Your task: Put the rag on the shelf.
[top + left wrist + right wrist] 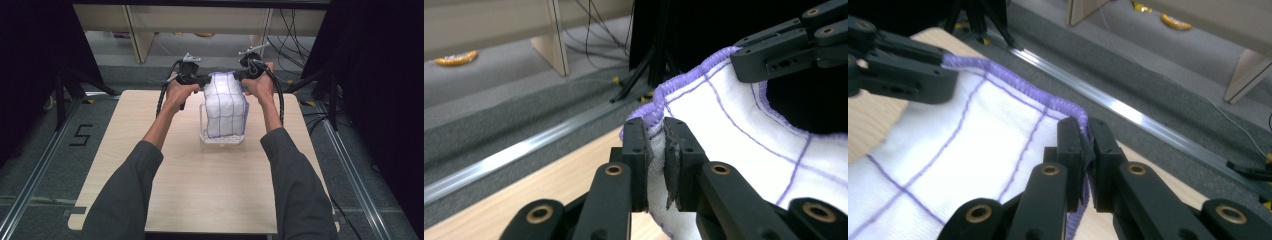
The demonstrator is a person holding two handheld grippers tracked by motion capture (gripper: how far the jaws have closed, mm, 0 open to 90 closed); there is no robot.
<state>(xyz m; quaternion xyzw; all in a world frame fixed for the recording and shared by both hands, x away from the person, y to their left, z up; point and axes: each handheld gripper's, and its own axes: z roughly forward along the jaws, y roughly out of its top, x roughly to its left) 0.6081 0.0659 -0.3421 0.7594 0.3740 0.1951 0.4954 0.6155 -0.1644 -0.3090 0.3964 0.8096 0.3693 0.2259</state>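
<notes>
left tongs point(655, 150): clamped on cloth point(744, 145) hem | right tongs point(1086, 150): likewise, apparently

a light wooden table point(200, 190) stands in the middle of a grey carpeted floor point(30, 165). on either side of the table a metal rail point(30, 187) runs along the floor, and beyond its far edge another rail point(1128, 112) crosses. left of the table a black "5" point(80, 135) is marked on the floor. black curtains point(30, 60) hang to the left and right of the table. behind the table stands pale wooden furniture point(140, 30) with upright panels, and black cables point(292, 35) hang and lie to the right behind it. a yellow object point(455, 58) lies on the floor under that furniture. light falls evenly on the table.
</notes>
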